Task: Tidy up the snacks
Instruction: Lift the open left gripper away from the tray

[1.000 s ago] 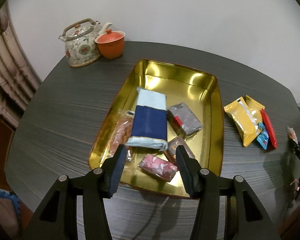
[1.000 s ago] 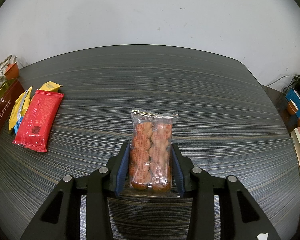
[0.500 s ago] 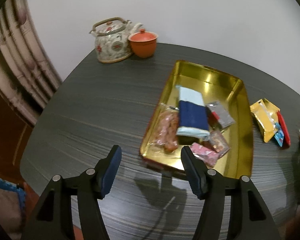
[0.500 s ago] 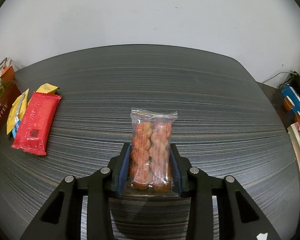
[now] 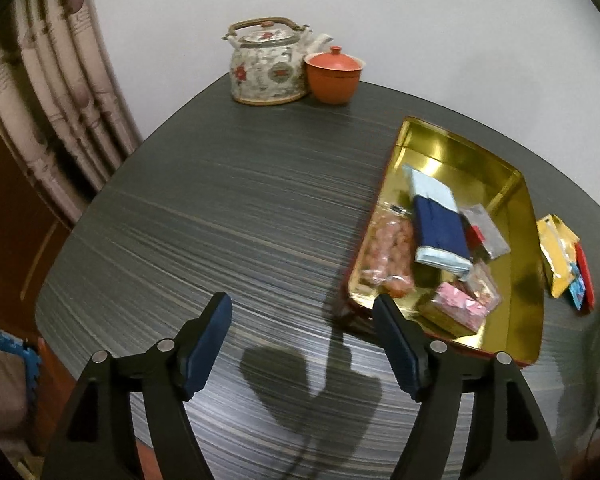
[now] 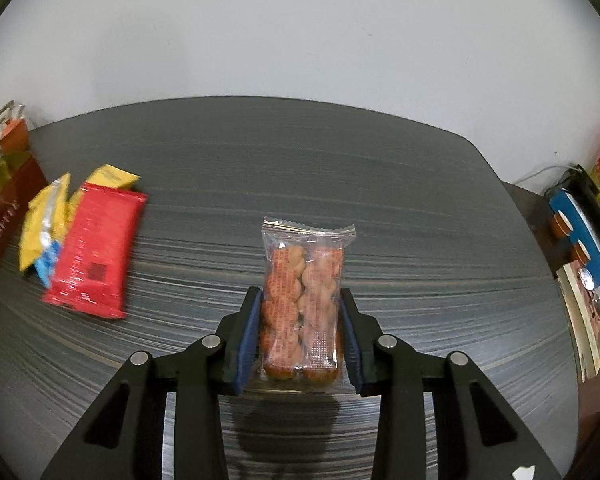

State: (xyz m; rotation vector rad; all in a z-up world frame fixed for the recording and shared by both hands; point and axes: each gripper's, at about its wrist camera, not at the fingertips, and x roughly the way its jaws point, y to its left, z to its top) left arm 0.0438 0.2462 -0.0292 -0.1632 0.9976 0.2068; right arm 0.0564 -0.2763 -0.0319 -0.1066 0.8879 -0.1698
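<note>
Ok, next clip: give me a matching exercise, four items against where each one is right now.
Items:
1. clear twisted-biscuit pack
2. blue-wrapped bar
3. red packet
4. teapot

Places:
A. far table corner, beside the orange lidded cup
B. inside the gold tray
C. between the right gripper pads
D. flat on the table, overlapping the yellow packets

Pairs: 1-C, 2-B, 3-D, 4-A

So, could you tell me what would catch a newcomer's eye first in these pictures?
Probably the clear packet of twisted orange snacks clamped in the right claw above the dark striped table. Next, the shiny gold tray at the right of the left wrist view, already holding several wrapped snacks, while the left claw, its jaws opening, holds nothing. A patterned teapot stands at the far edge.
</note>
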